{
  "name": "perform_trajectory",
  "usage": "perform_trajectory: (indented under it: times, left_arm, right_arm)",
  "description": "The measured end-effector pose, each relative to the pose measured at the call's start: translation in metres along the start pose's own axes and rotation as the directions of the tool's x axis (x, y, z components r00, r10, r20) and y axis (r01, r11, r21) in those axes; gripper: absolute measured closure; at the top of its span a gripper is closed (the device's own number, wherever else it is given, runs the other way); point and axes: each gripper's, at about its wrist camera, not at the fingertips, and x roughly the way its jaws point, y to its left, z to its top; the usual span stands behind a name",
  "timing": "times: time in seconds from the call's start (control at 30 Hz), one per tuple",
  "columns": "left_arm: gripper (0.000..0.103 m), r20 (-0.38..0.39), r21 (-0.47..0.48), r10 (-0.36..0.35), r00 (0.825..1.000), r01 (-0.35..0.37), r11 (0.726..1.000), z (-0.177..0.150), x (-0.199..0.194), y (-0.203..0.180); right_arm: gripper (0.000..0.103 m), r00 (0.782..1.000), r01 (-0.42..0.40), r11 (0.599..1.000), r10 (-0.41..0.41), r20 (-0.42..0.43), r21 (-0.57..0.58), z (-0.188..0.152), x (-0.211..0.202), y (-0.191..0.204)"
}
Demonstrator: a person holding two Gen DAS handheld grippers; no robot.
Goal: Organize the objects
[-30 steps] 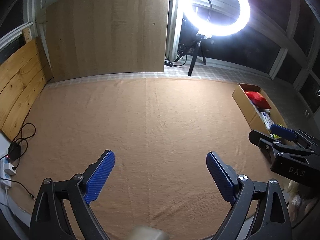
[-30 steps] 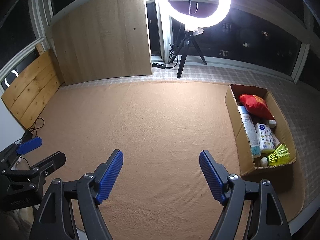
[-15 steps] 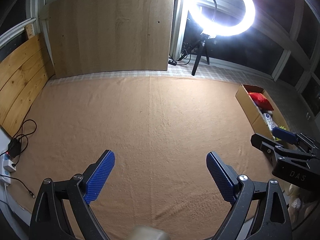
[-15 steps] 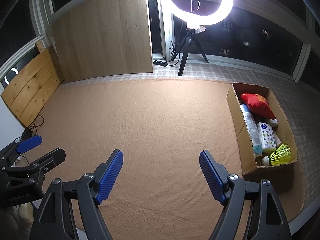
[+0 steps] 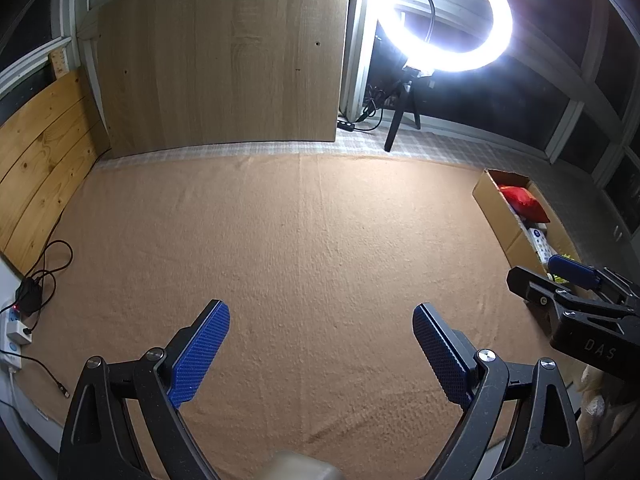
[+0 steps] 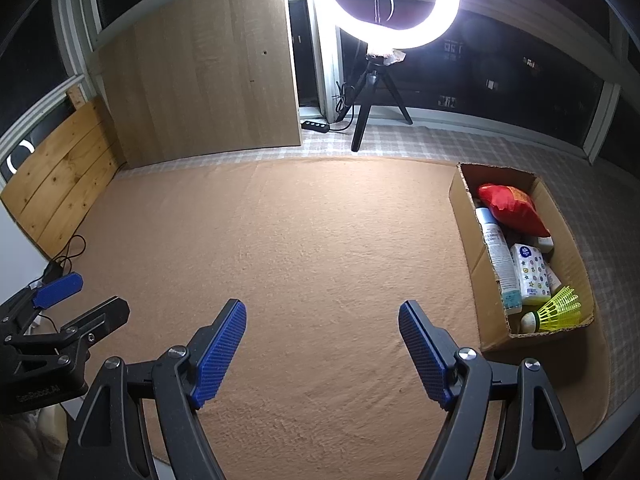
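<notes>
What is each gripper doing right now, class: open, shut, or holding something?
Left gripper: open, holding nothing, above the tan carpet.
Right gripper: open, holding nothing, beside the cardboard box.

black gripper frames, silver screws, ribbed blue pads, perhaps rubber.

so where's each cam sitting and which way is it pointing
Left wrist: on the left gripper, angled down over the tan mat; its open blue fingers show, right gripper at the edge.
Right wrist: on the right gripper, same heading; left gripper at the edge.
Shared: ring light, cardboard box.
</notes>
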Motion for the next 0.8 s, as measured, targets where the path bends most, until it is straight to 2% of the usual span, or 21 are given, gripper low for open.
perform_trajectory:
  times: [0.8]
  left_arm:
    - [0.008,-0.015,-0.003,0.006,1.000,-0.006,1.000,0.007,0.012,0.008]
  right_arm:
    - [0.028,1.000,-0.014,1.000,0.014,-0.020,-0.007,0.004,0.008,-0.003]
